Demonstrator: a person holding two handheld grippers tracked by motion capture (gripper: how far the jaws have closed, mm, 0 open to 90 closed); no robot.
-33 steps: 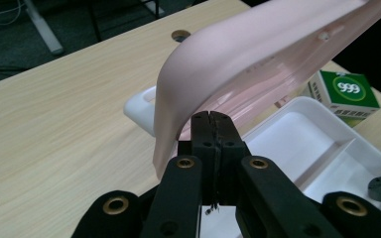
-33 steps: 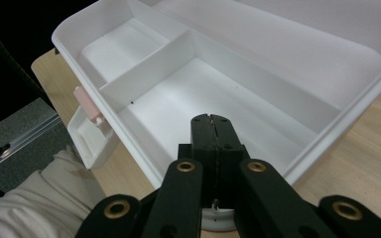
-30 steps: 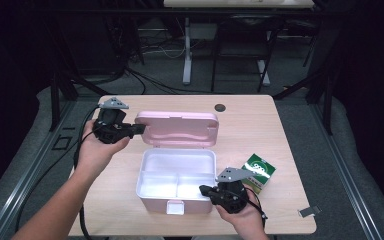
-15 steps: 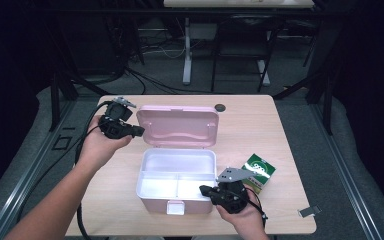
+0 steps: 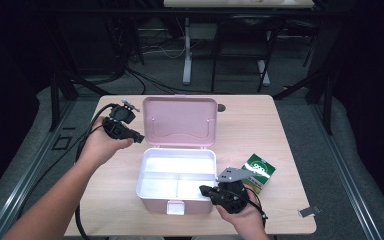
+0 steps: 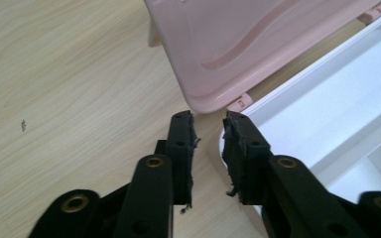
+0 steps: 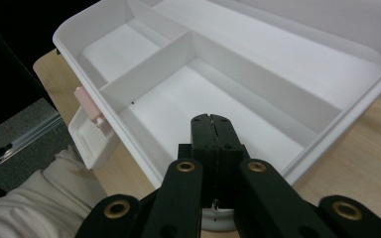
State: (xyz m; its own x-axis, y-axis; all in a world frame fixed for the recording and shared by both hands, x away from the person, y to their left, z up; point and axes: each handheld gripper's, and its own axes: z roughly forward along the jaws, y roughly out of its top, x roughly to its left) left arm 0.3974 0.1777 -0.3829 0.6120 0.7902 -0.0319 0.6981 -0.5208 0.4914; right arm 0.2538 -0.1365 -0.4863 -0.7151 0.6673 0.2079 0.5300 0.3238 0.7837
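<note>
A pink box (image 5: 175,207) with a white divided inside (image 5: 180,167) stands at the table's middle, its lid (image 5: 180,121) swung back behind it. My left gripper (image 5: 139,138) hovers by the lid's near left corner, beside the hinge. In the left gripper view its gripper (image 6: 208,124) stands a little open with nothing between the jaws, the lid (image 6: 258,44) ahead and the white tray (image 6: 327,124) to the right. My right gripper (image 5: 203,190) sits at the box's front right corner. In the right gripper view that gripper (image 7: 212,119) is shut and empty over a front compartment (image 7: 178,114).
A green carton (image 5: 260,171) lies just right of the box, behind my right hand. A small metal clip (image 5: 308,211) rests near the table's front right edge and a dark round spot (image 5: 221,107) sits behind the lid. The left gripper's cable (image 5: 87,145) trails off the left side.
My left gripper has shifted slightly right toward the lid's hinge corner. The lid now shows more of its inner face in the high view. The right gripper has stayed put.
</note>
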